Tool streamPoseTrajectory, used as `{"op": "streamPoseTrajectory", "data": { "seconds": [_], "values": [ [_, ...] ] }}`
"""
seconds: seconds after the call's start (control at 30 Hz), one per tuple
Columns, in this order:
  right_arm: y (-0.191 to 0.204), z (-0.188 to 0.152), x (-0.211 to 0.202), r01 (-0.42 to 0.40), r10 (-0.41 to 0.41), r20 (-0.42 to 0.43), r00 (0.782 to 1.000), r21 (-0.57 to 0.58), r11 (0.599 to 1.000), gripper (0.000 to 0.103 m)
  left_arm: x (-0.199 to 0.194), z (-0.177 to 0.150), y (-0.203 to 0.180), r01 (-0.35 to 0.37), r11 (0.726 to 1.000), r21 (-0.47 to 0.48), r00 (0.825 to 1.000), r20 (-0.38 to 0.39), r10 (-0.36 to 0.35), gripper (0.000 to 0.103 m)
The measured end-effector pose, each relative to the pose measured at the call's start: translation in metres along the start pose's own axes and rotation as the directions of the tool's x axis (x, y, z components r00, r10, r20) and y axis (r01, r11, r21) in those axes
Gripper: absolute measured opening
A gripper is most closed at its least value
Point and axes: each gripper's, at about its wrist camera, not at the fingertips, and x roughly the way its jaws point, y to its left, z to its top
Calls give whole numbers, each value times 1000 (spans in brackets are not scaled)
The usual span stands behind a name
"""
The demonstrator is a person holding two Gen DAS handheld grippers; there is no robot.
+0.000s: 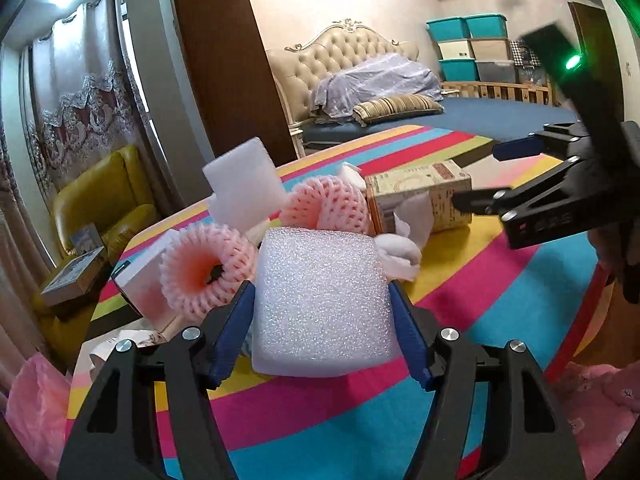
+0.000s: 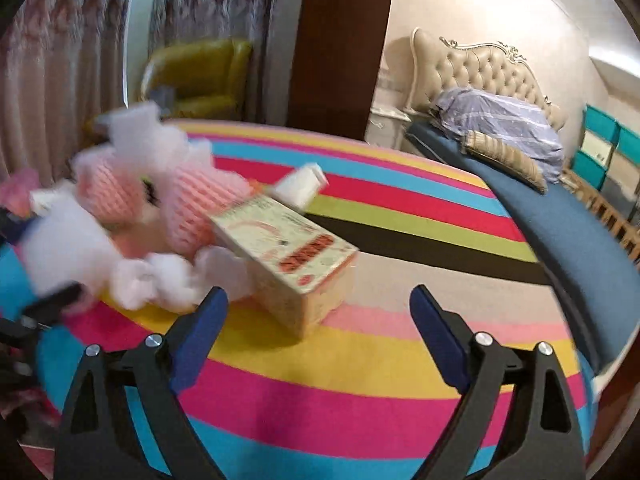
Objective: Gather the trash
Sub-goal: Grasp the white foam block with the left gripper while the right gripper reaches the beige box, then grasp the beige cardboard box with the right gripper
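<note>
**First piece gripped, pile still waiting**

Left wrist view: your left gripper [image 1: 322, 304] pinches the white foam block [image 1: 320, 300] at lower centre; pink foam nets [image 1: 208, 268] lie behind.

Right wrist view: your right gripper [image 2: 318, 312] is spread, empty, facing the carton [image 2: 292, 256] at centre on the striped worktop [image 2: 360, 360]. Most trash remains.

A round striped cloth [image 1: 500, 300] in pink, yellow, blue and red carries a heap: a white foam block [image 1: 320, 300], two pink foam nets [image 1: 204, 268], crumpled white wrap [image 1: 400, 256], and a printed carton [image 2: 292, 256] lying flat, seemingly touching the wrap.
</note>
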Motion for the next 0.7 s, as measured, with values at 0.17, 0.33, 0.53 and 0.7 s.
{"op": "streamPoseTrajectory", "data": {
  "seconds": [0.17,0.33,0.53,0.7],
  "values": [
    [-10,9,32,12,-16,-97,995,-36,999,89,4,5,12,-17,999,-39,1000,-12,17,63],
    [-8,16,54,-36,26,-132,991,-73,997,89,2,10,22,-31,998,-58,1000,-2,31,63],
    [3,26,67,-101,87,-136,987,-103,990,89,2,8,26,-48,997,-61,999,-13,47,63],
    [8,33,71,-162,148,-128,981,-105,981,89,1,7,21,-45,998,-52,999,-13,44,63]
  ]
}}
